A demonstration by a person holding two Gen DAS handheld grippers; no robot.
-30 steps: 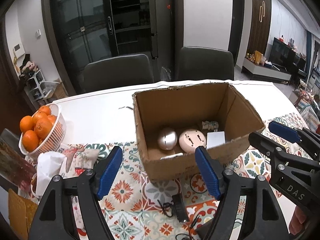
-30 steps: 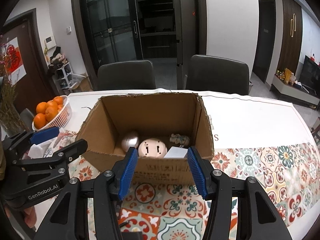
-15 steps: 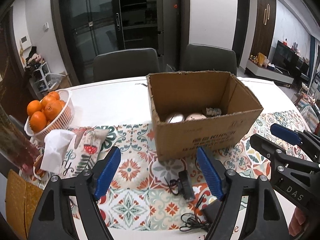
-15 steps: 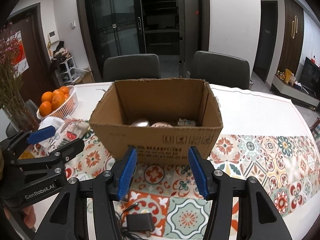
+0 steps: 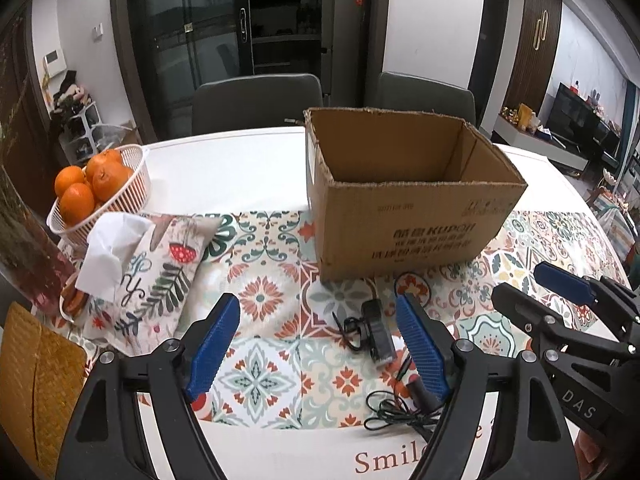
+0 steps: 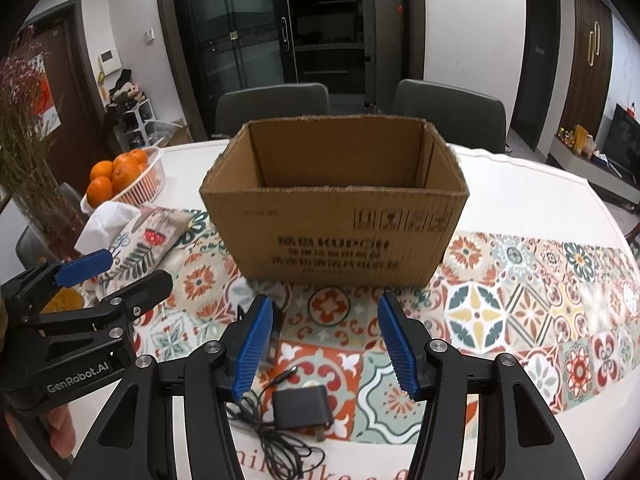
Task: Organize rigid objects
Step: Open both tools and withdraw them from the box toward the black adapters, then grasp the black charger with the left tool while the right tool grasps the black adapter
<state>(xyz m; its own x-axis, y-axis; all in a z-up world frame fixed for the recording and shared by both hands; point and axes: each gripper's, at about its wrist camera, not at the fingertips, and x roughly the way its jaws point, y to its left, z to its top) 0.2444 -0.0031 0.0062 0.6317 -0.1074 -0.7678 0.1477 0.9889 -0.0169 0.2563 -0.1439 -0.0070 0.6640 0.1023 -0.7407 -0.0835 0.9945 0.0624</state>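
In the left wrist view, the left gripper (image 5: 318, 344) hangs low over the patterned table runner (image 5: 264, 300) with its blue fingers spread wide and nothing between them. A black power adapter (image 5: 376, 334) lies on the runner just inside the right-hand finger, a little ahead of the fingertips, its long side running roughly away from the camera toward the cardboard box (image 5: 404, 204). Its thin cable (image 5: 396, 410) trails back toward the near table edge. The box stands further on, open at the top; its contents are hidden from this low angle. The right gripper (image 5: 560, 300) shows at the right edge, also empty.

In the right wrist view, the right gripper (image 6: 320, 344) is likewise spread and empty. A second adapter (image 6: 302, 406) lies flat on the runner between and below its fingers, nearer the camera than the fingertips, with its cord (image 6: 276, 444) looping toward the table edge. The box (image 6: 336, 208) sits straight ahead.

Each gripper seems to have an adapter close by; the left one's lies ahead of its fingertips, so a short forward dip would likely reach it.
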